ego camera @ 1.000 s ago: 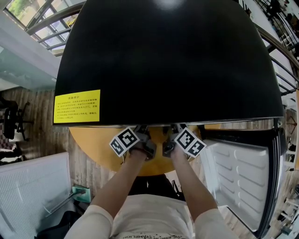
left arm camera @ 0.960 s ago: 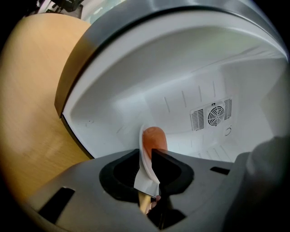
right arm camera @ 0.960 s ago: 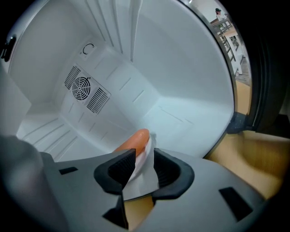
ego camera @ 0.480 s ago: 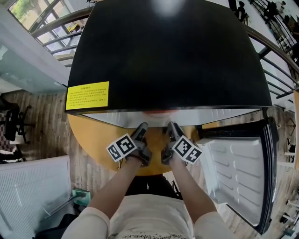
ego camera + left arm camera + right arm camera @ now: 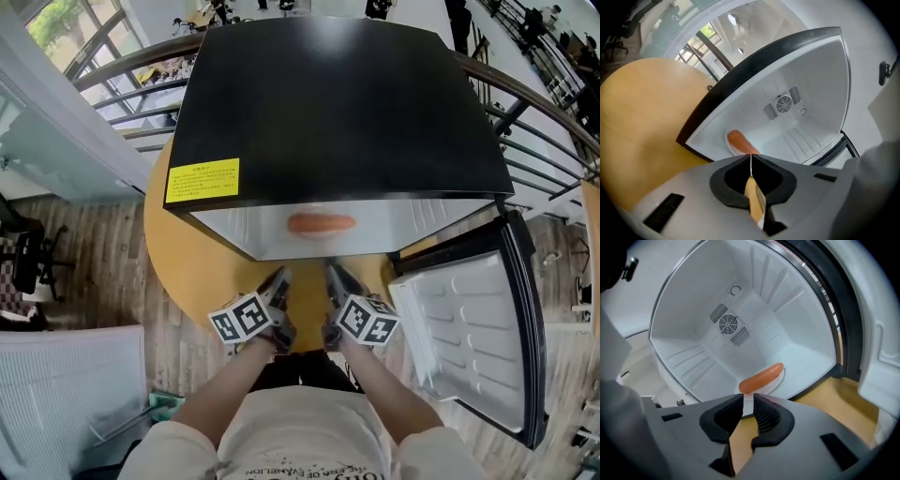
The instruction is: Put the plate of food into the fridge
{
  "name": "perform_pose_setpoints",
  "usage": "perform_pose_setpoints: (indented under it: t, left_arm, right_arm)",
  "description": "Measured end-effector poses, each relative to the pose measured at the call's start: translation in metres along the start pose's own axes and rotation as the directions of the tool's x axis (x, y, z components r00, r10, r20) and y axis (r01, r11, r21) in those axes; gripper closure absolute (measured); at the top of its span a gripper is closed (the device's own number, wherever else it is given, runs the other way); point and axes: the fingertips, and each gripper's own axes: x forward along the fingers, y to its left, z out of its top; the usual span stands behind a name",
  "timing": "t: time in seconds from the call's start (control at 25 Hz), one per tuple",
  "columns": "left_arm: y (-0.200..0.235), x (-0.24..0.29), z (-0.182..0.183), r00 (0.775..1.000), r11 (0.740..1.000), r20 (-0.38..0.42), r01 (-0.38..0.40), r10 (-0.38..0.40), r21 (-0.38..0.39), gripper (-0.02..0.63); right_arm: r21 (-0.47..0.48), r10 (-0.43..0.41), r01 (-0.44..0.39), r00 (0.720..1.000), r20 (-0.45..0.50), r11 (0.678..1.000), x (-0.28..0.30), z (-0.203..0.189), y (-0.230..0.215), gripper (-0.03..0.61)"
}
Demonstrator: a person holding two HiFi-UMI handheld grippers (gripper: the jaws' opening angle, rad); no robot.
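Pulled back a fair bit compared with 1 second ago: both grippers were reaching under the fridge's black top then, and now they're out in front of it, so you can finally see inside.

The plate (image 5: 781,377) with 1 sausage (image 5: 761,377) on it is sitting on the floor of the fridge (image 5: 337,103), and to me it looks fairly close to the front lip on the hinge side. So the placing part is basically done.

Left gripper (image 5: 751,157) has its fingers pressed together at the tips with nothing between them. Right gripper (image 5: 748,404) has just a narrow gap, also empty. Both hover over the round wooden worktop (image 5: 192,272) just in front of the opening, not touching anything.

The door (image 5: 469,337) is swung wide open to the right, so closing it is what's left, I reckon.

What could go wrong: with the plate that near the edge, the moulded shelves on the inside of the door might clip it when it swings shut. A hard shove could also jolt the fridge on the worktop and roll the sausage off the plate.
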Motion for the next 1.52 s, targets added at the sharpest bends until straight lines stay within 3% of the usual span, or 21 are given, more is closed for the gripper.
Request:
perform_pose_setpoints:
  t: [0.16, 0.32, 0.48, 0.68, 0.84, 1.52]
  left_arm:
    - [-0.023, -0.027, -0.001, 1.000, 0.991, -0.015, 0.007, -0.005, 0.130, 0.589]
    - [-0.044, -0.051, -0.003, 1.000, 0.959, -0.031, 0.008, 0.000, 0.285, 0.589]
    - [-0.053, -0.070, -0.011, 0.999, 0.950, -0.038, 0.004, 0.008, 0.311, 0.591]
    - [-0.062, -0.084, -0.018, 0.999, 0.917, -0.036, -0.012, 0.028, 0.398, 0.591]
    - [-0.073, -0.087, -0.024, 0.997, 0.863, -0.061, -0.003, 0.038, 0.504, 0.591]
    - [-0.080, -0.092, -0.034, 0.992, 0.864, -0.126, 0.052, 0.013, 0.501, 0.591]
  right_arm:
    - [-0.021, 0.030, -0.030, 1.000, -0.009, 0.999, -0.024, -0.002, 0.018, 0.525]
    - [-0.039, 0.052, -0.052, 0.999, 0.010, 0.998, -0.048, 0.004, 0.033, 0.539]
    - [-0.099, 0.055, -0.054, 0.998, 0.005, 0.994, -0.066, 0.005, 0.045, 0.546]
    - [-0.174, 0.038, -0.039, 0.999, -0.012, 0.984, -0.081, 0.003, 0.056, 0.549]
    - [-0.196, 0.023, -0.029, 0.999, -0.033, 0.980, -0.090, -0.011, 0.060, 0.551]
    - [-0.213, 0.015, -0.021, 0.999, -0.028, 0.977, -0.099, -0.019, 0.071, 0.552]
